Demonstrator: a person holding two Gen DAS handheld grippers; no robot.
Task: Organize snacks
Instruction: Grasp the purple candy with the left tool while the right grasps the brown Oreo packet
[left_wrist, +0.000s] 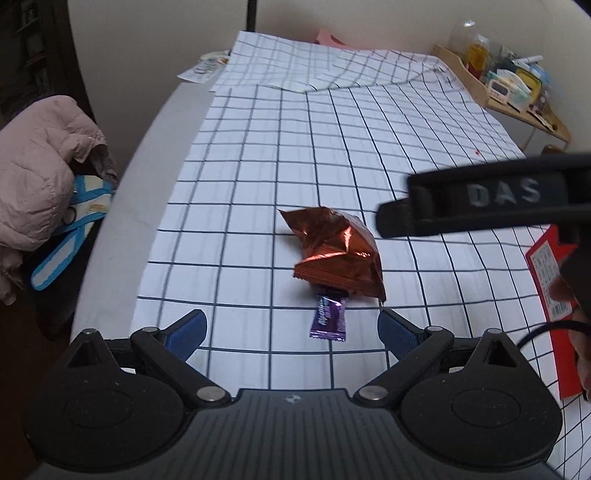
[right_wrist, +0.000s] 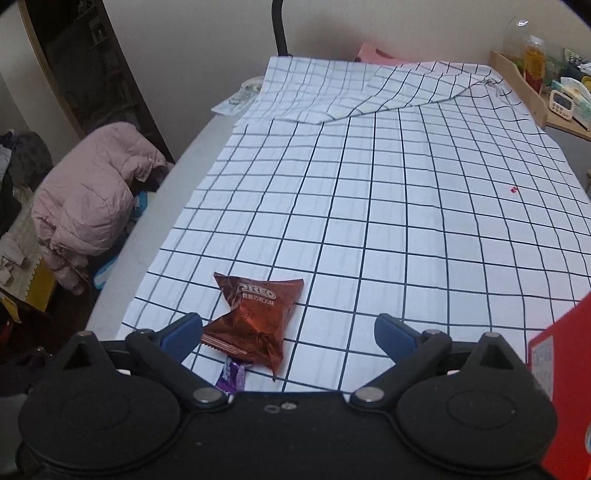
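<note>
A brown foil Oreo packet (left_wrist: 338, 254) lies crumpled on the checked cloth (left_wrist: 295, 155), with a small purple candy wrapper (left_wrist: 328, 319) poking out from under its near edge. My left gripper (left_wrist: 291, 330) is open just in front of the purple candy, nothing between its blue pads. In the right wrist view the same Oreo packet (right_wrist: 253, 319) and purple candy (right_wrist: 231, 374) sit beside the left fingertip of my right gripper (right_wrist: 288, 334), which is open and empty. The right gripper's black body (left_wrist: 480, 199) crosses the left wrist view at the right.
A red box (left_wrist: 550, 295) lies at the cloth's right edge, seen also as a red box (right_wrist: 561, 369) near the right gripper. A wooden tray (left_wrist: 498, 81) of clutter stands far right. A pink jacket (left_wrist: 40, 162) hangs off the table's left side.
</note>
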